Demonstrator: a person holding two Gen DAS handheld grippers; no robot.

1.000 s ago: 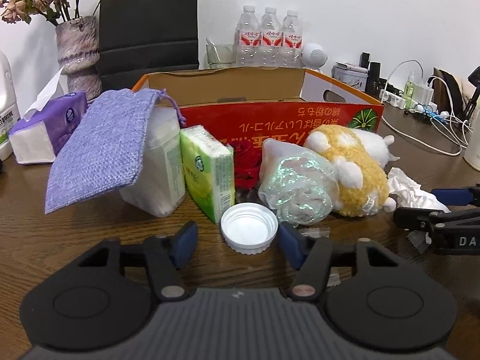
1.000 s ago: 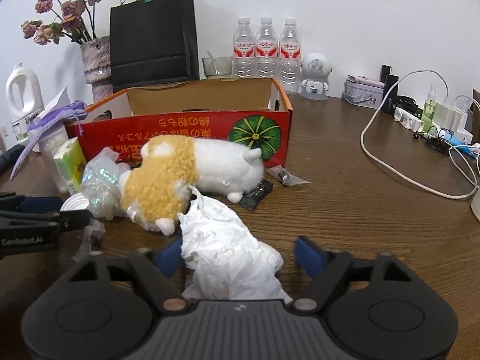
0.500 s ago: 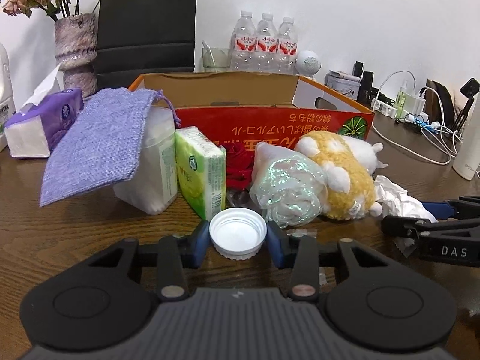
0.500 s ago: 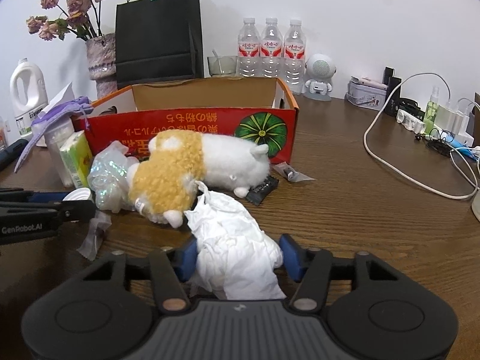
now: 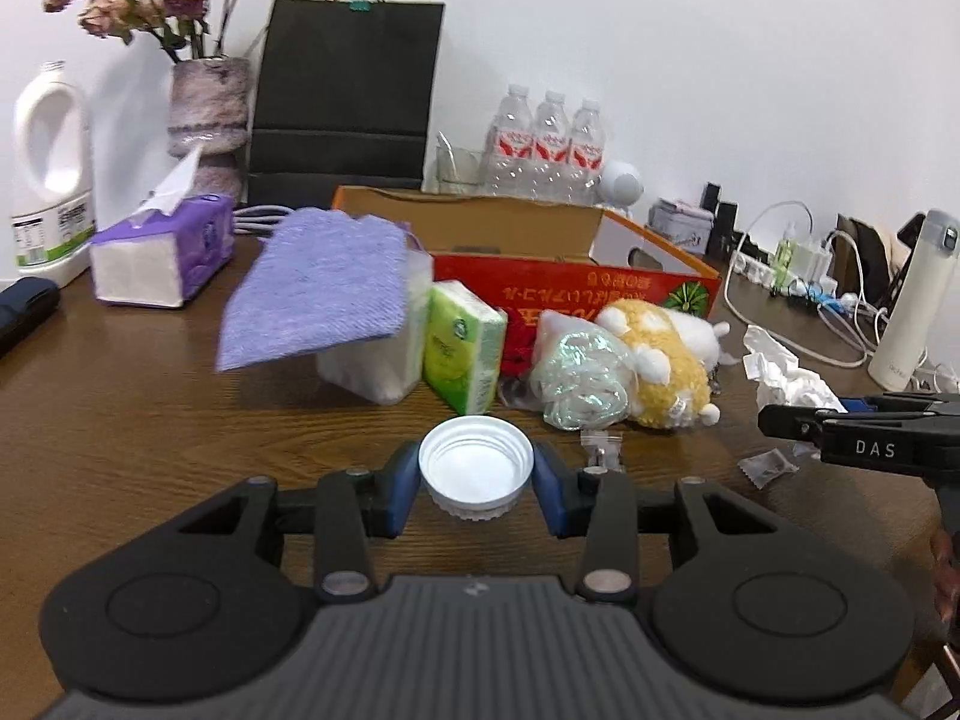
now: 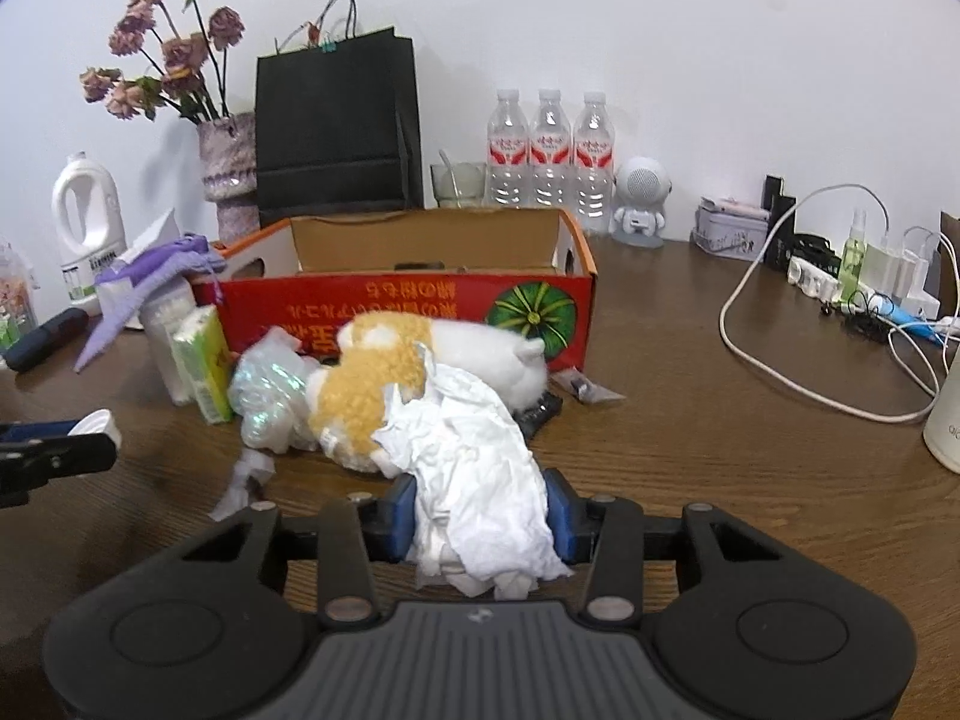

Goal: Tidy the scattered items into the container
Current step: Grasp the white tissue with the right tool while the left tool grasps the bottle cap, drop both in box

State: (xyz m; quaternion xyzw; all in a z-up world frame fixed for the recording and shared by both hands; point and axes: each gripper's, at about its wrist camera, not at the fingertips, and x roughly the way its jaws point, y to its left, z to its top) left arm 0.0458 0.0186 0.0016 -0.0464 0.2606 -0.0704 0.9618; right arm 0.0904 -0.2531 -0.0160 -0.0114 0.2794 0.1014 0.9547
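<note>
A white cap (image 5: 476,467) was clamped between the left fingers (image 5: 401,495), crumpled tissue (image 6: 480,480) between the right fingers (image 6: 561,513); both awaited carrying to the box (image 6: 420,306) ahead, beyond the plush toy (image 6: 384,384)

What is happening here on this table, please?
A person is tidying clutter into the box with a tool in each hand. The left tool is shut on a white lid; the right tool is shut on a crumpled tissue. Both are lifted. The plush toy lies outside the box.
</note>
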